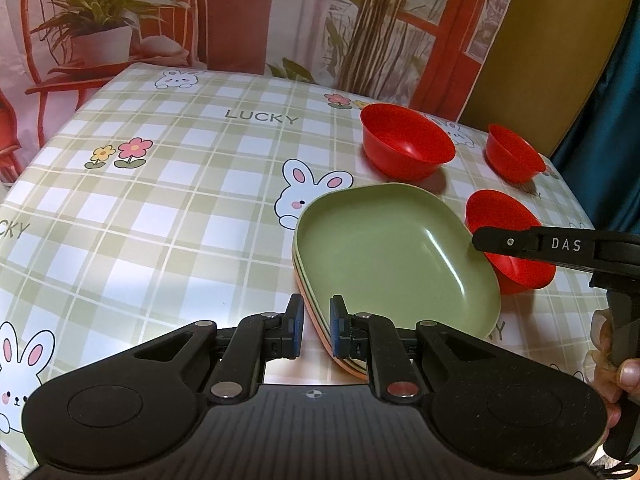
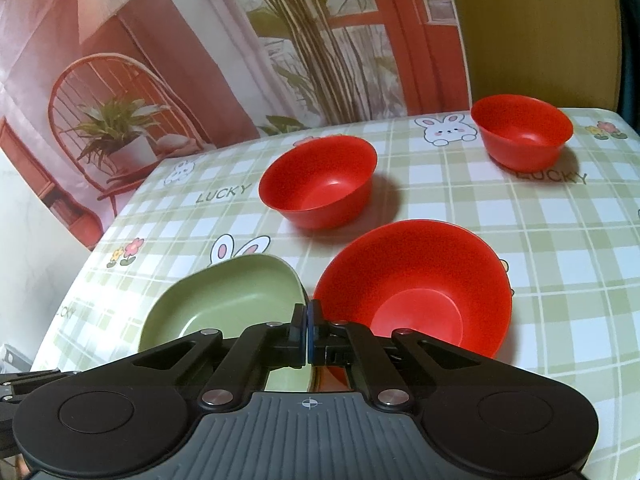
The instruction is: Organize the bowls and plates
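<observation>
A stack of green squarish plates (image 1: 392,248) lies on the checked tablecloth (image 1: 160,220). My left gripper (image 1: 317,320) is shut on the stack's near rim. Just right of the plates is a red bowl (image 2: 420,292), tilted, its left rim pinched between the pads of my right gripper (image 2: 310,326), which is shut. In the left wrist view that right gripper (image 1: 478,240) reaches in from the right across the same red bowl (image 1: 500,212). The plate stack (image 2: 224,300) shows to the left of the right gripper's fingers.
Two more red bowls stand farther back: one (image 2: 320,184) behind the plates, another (image 2: 520,132) near the table's far right corner. A printed backdrop (image 1: 240,12) hangs behind the table. A person's hand (image 1: 612,360) grips the right tool's handle.
</observation>
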`<control>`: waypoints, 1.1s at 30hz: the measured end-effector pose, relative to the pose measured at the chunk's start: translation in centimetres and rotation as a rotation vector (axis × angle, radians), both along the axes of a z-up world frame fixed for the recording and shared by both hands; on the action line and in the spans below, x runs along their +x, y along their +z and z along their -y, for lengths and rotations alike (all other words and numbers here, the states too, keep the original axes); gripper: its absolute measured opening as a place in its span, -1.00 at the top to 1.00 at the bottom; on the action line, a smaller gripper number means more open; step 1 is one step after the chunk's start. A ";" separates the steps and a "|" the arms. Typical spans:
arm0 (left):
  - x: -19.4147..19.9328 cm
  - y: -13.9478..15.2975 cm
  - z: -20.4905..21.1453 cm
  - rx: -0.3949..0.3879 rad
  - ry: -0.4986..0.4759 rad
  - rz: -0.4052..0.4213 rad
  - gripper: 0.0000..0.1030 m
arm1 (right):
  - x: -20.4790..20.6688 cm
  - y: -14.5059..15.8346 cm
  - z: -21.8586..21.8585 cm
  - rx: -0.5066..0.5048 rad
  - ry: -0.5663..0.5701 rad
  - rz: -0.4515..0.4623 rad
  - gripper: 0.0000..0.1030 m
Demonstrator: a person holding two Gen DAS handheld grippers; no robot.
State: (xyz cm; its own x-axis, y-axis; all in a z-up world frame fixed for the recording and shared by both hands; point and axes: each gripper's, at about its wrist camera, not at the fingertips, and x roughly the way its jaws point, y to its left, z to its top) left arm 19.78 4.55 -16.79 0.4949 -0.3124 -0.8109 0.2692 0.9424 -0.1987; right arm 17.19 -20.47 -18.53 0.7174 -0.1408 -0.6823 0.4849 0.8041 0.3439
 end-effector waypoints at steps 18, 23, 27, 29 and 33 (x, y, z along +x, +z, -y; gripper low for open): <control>2.6 5.3 0.0 -0.064 -0.025 0.161 0.71 | -1.7 4.4 3.4 -0.082 -0.049 0.116 0.35; 3.7 6.4 0.9 -0.064 -0.049 0.218 0.69 | -2.0 5.7 3.5 -0.194 -0.016 0.131 0.06; 4.7 6.6 1.9 -0.072 -0.078 0.223 0.60 | -1.9 5.7 4.3 -0.187 -0.010 0.126 0.06; 5.3 6.5 2.7 -0.069 -0.101 0.226 0.60 | -1.8 5.6 4.8 -0.174 -0.004 0.122 0.06; 6.6 6.2 4.0 -0.077 -0.131 0.227 0.59 | -1.3 5.2 5.7 -0.161 0.011 0.112 0.06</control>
